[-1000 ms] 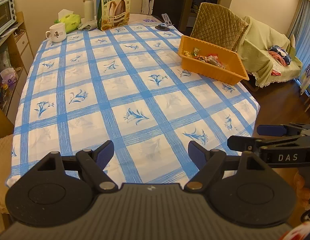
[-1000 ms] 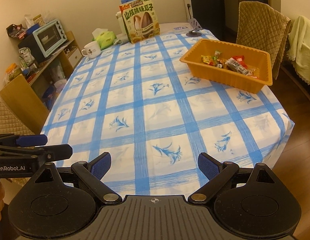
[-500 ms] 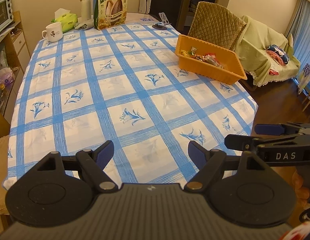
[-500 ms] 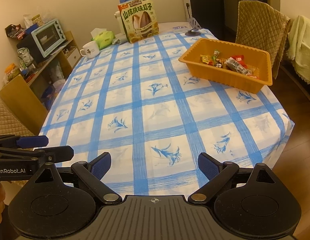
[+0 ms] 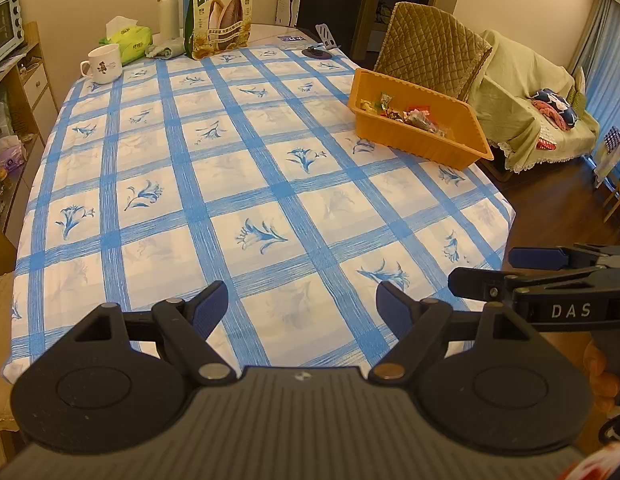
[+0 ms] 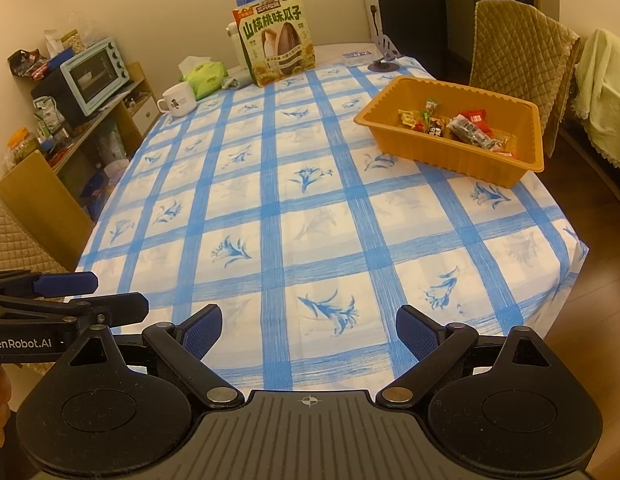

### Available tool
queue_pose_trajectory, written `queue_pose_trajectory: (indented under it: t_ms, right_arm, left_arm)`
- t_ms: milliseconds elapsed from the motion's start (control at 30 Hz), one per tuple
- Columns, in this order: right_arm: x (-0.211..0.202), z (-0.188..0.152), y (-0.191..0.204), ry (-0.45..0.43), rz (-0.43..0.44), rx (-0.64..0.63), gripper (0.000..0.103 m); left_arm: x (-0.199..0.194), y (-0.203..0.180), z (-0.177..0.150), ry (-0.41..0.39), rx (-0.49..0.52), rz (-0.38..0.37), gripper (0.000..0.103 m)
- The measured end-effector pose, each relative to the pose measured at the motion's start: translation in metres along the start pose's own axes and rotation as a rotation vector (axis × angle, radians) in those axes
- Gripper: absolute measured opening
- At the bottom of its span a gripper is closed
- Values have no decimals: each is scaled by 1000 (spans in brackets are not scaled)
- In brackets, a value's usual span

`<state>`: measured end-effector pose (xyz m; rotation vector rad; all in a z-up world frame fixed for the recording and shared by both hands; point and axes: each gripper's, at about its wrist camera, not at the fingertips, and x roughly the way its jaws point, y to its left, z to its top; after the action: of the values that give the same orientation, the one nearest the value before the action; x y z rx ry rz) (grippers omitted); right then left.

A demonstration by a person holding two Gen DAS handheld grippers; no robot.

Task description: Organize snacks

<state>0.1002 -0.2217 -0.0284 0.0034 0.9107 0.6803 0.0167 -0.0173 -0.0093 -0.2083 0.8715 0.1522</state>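
Note:
An orange tray (image 5: 416,138) (image 6: 436,152) sits at the right side of the table with several wrapped snacks (image 5: 406,114) (image 6: 458,124) inside. A big green bag of sunflower seeds (image 5: 222,12) (image 6: 276,40) stands upright at the far end. My left gripper (image 5: 302,306) hangs open over the near table edge with nothing between its fingers. Over the same near edge my right gripper (image 6: 308,330) is open and empty too. Each gripper shows at the side of the other's view.
The table wears a blue checked cloth (image 5: 230,184). At its far end stand a white mug (image 5: 104,65), a tissue pack (image 5: 130,38) and a white flask (image 5: 169,12). A quilted chair (image 5: 430,50) stands behind the tray. A shelf with a toaster oven (image 6: 94,74) is left.
The left wrist view has shifted slightly, so the table sits a bit lower and further left in it. Both grippers stay open and empty.

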Motion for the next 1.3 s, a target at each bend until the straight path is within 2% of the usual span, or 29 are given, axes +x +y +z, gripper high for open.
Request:
queue_pose_trajectory:
  t_ms: [1300]
  right_arm:
    - [5, 5, 1, 3, -1, 1, 93]
  left_arm:
    - [5, 5, 3, 3, -4, 1, 80]
